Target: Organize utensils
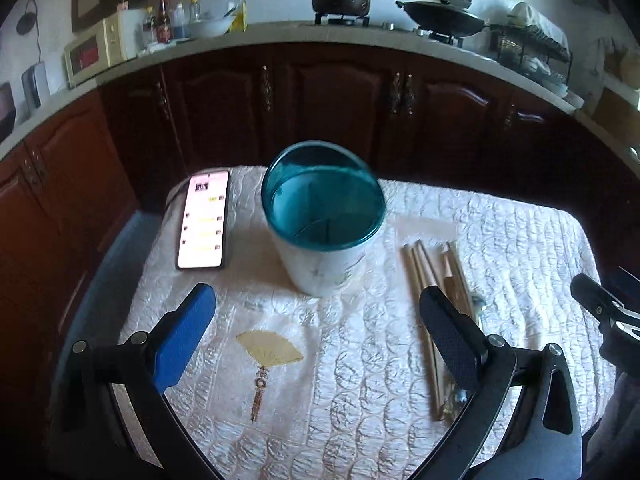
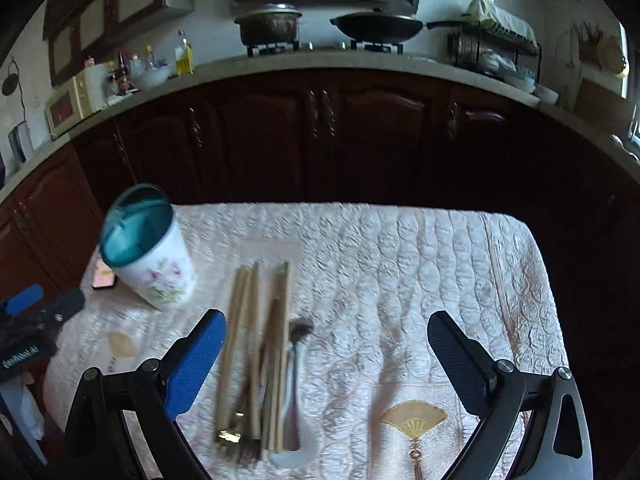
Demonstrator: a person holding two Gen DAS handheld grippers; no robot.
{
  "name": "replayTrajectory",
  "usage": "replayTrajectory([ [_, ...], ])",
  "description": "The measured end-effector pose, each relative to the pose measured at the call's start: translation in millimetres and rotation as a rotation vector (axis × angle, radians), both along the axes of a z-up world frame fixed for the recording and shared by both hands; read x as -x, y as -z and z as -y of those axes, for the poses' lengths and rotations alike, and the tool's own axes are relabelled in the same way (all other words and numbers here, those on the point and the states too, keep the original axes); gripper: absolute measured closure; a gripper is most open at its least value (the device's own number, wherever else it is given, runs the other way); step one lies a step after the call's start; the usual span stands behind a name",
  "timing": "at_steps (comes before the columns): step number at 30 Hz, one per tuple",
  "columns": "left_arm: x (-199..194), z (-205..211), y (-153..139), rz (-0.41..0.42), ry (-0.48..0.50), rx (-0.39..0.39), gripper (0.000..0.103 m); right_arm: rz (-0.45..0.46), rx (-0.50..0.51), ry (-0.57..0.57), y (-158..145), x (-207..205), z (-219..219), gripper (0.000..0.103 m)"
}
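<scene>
A white utensil holder (image 1: 325, 216) with a teal rim and a floral print stands upright on the quilted table; it also shows in the right wrist view (image 2: 150, 250) at the left. A bundle of wooden chopsticks with metal cutlery (image 2: 260, 360) lies flat to its right, also seen in the left wrist view (image 1: 438, 300). My left gripper (image 1: 316, 320) is open and empty, in front of the holder. My right gripper (image 2: 326, 344) is open and empty, above the near end of the utensils; its tip shows in the left wrist view (image 1: 592, 296).
A lit phone (image 1: 204, 220) lies left of the holder near the table's far left edge. The white quilted cloth (image 2: 420, 264) covers the table. Dark wooden cabinets (image 1: 340, 100) and a counter with pots stand behind.
</scene>
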State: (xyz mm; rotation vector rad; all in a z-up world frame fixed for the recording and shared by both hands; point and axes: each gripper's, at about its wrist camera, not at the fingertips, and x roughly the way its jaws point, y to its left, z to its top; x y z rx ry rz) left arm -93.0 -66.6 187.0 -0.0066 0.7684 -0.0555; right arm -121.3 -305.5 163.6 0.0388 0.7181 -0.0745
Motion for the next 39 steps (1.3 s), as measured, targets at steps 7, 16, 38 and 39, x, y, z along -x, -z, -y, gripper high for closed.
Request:
replayTrajectory([
  [7, 10, 7, -9, 0.037, 0.029, -0.001, 0.001, 0.008, -0.024, 0.000, -7, 4, -5, 0.002],
  [16, 17, 14, -13, 0.062, 0.046, 0.006, 0.002, 0.014, -0.006, 0.016, -17, 6, -8, 0.002],
  [38, 17, 16, -17, 0.071, 0.045, 0.043, 0.006, 0.040, -0.017, 0.036, -25, 2, -5, 0.002],
  [39, 17, 16, -17, 0.070, 0.046, 0.046, 0.006, 0.040, -0.015, 0.037, -24, 2, -5, 0.002],
])
